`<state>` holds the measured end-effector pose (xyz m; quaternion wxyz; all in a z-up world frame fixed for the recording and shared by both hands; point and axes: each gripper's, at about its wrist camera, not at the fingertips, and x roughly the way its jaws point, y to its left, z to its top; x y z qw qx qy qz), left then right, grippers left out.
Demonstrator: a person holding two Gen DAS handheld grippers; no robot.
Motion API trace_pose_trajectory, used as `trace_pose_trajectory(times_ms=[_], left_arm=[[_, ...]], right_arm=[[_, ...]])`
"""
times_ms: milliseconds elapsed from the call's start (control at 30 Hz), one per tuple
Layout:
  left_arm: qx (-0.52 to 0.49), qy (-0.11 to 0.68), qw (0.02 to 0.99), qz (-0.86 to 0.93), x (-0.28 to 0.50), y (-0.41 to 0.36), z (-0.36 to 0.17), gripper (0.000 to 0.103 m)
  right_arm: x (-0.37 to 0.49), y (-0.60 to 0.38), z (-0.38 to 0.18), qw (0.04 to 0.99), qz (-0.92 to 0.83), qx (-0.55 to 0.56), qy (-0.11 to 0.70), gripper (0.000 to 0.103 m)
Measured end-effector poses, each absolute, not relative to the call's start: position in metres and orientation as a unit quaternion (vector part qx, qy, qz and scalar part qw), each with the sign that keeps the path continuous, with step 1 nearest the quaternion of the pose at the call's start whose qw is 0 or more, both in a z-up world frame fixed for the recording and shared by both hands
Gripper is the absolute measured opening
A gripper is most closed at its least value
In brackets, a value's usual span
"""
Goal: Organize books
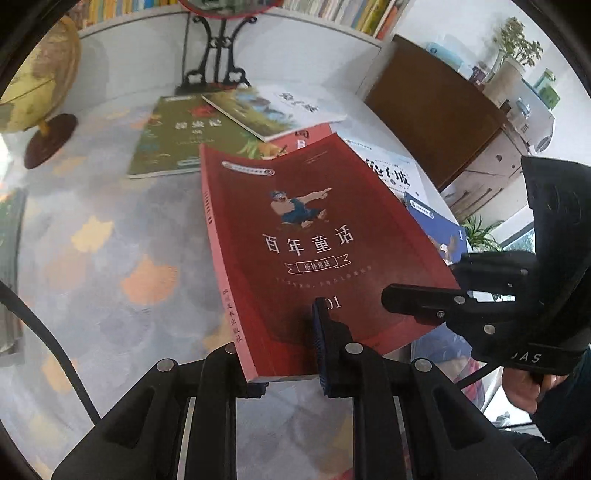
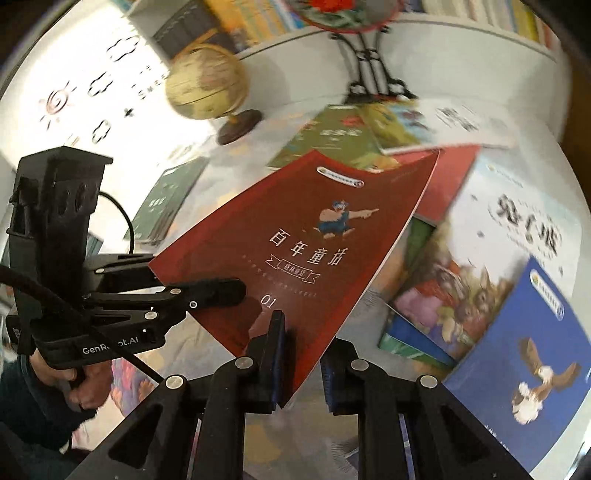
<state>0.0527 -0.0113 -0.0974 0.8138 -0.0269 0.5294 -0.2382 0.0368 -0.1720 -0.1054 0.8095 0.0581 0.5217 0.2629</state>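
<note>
Left gripper point(image 1: 291, 354), bottom centre of the left wrist view: jaws closed on the near edge of the red book point(image 1: 295, 236), one blue pad on the cover, the other beneath. Right gripper point(image 2: 301, 354), bottom centre of the right wrist view: jaws closed on the same near edge, closer to the page-edge corner.

The red book is held off the bench point(image 1: 110, 258), tilted, cover up, spine toward the left of the left wrist frame. It runs from lower centre to mid-frame in both views.

A hand point(image 1: 524, 384) on the right gripper's handle shows at lower right of the left view; a hand point(image 2: 85, 387) on the left gripper's handle shows at lower left of the right view.

Further out, on the patterned bench: blue book point(image 2: 524, 354) and white picture book point(image 2: 517, 221) at right, overlapping. Beyond the red book, green book point(image 1: 177, 136) with a thinner book point(image 1: 273, 110) lying across its corner.

Farthest: globe point(image 1: 40, 85) at upper left, black ornate stand point(image 1: 214, 55) at top centre, bookshelf point(image 1: 351, 14) along the top.
</note>
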Motion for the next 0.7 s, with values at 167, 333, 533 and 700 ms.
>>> trace_pose_trajectory(times_ms=[167,333,533,700], left_arm=[[-0.049,0.507,0.832,-0.218,0.045,0.022,-0.083,0.017],[-0.063,0.484,0.853,-0.182,0.042,0.078,-0.062,0.017],[-0.073,0.460,0.876,-0.124,0.042,0.154,-0.042,0.017],[-0.074,0.445,0.889,-0.076,0.041,0.218,-0.040,0.018]], right_arm=[[0.032,-0.138,-0.083,0.814,0.291,0.004,0.503,0.017],[0.036,-0.087,-0.061,0.818,0.318,-0.030,0.478,0.017],[0.056,-0.011,-0.047,0.812,0.364,-0.044,0.455,0.018],[0.075,0.054,-0.046,0.801,0.395,-0.048,0.447,0.019]])
